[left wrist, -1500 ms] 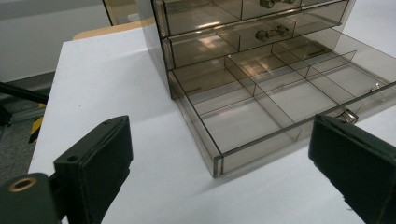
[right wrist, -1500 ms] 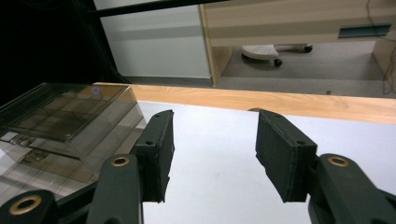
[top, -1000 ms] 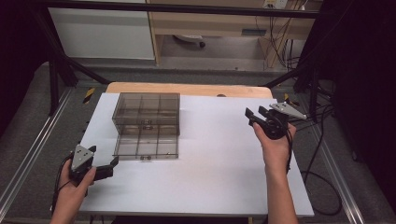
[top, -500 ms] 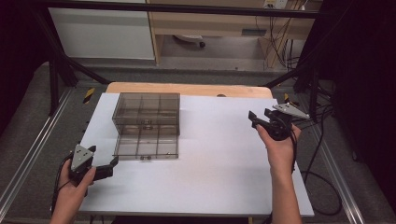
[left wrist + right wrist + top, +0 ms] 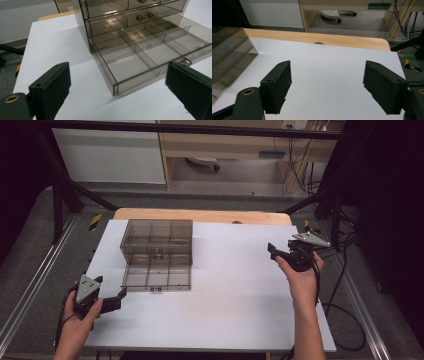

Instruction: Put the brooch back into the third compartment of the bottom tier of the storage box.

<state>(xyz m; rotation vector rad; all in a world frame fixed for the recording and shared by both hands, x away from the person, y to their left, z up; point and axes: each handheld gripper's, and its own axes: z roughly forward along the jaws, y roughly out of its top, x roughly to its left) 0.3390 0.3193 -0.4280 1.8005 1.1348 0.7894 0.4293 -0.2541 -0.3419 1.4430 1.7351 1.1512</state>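
Note:
A smoky clear drawer cabinet [image 5: 157,237] stands on the left half of the white tabletop [image 5: 230,310]. Its bottom drawer [image 5: 156,275] is pulled out towards me, and its divided compartments look empty. In the left gripper view the drawer [image 5: 140,55] lies just ahead, with small metal knobs on its front wall. My left gripper [image 5: 114,301] sits near the table's front left corner, jaws wide open, short of the drawer's near corner [image 5: 117,75]. My right gripper [image 5: 274,252] hovers over the right side, open and holding nothing [image 5: 327,75]. The cabinet [image 5: 229,50] is far to its left.
A wooden strip [image 5: 200,215] runs along the table's far edge. Cables [image 5: 345,270] hang off the right side, and black frame posts [image 5: 60,205] stand at the back left. The white surface between cabinet and right gripper is bare.
My right gripper has drifted slightly to the right and towards the near edge. The left gripper and the drawer have hardly moved.

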